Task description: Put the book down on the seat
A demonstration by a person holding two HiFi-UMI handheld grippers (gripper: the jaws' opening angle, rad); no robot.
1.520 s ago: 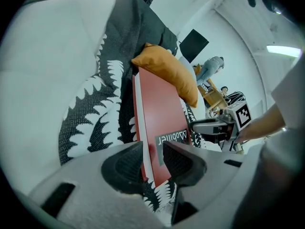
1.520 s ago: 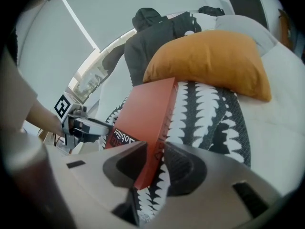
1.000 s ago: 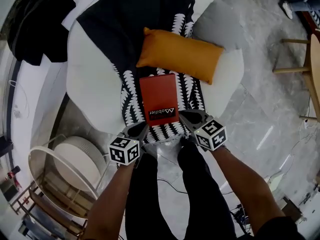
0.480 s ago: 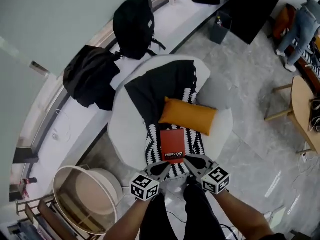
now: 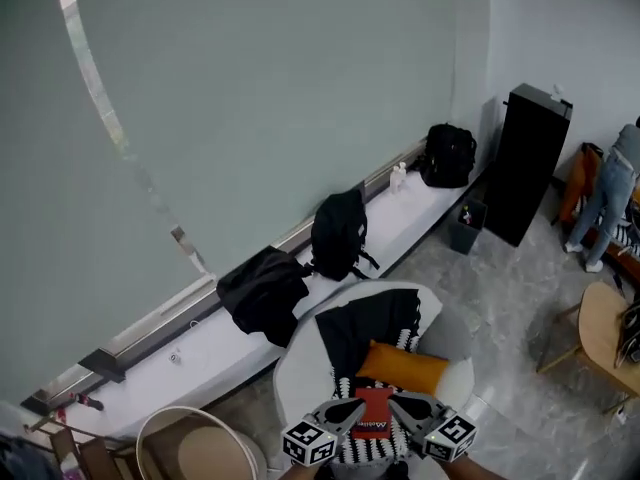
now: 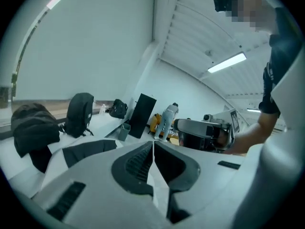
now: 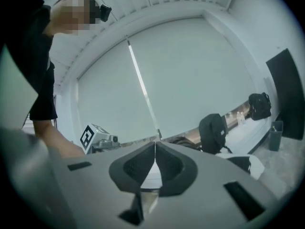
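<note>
Head view: the camera has tipped up since a second ago, so wall now fills the frame and the white round armchair seat (image 5: 298, 366) is squeezed against the bottom edge. The red hardcover book (image 5: 373, 424) lies flat on the black-and-white patterned throw (image 5: 372, 330) over the seat, just in front of the orange cushion (image 5: 402, 366), same spot as before. The left claw (image 5: 350, 408) and right claw (image 5: 398, 402) have come up off it. They flank it in the picture but look well above it, no contact. I read that as placed, only the retreat is left. The book sits toward the seat's front edge. It looks fully supported, but that edge is cut off by the claws and the frame. Room to move: open marble floor to the right, a pale wooden table (image 5: 603, 340) at the far right, a round wooden side stand (image 5: 190, 450) at lower left. Behind the chair, a low white ledge (image 5: 420, 216) carries a black backpack (image 5: 338, 234), with a tall black cabinet (image 5: 528, 163) beyond. Left gripper view: pads pressed together, nothing between, pointing out across the room with the right claw just beside on the right. Right gripper view: tips also meet and it's empty, with blank wall ahead and the left claw's marker cube at the left. No obstruction near either one.
</note>
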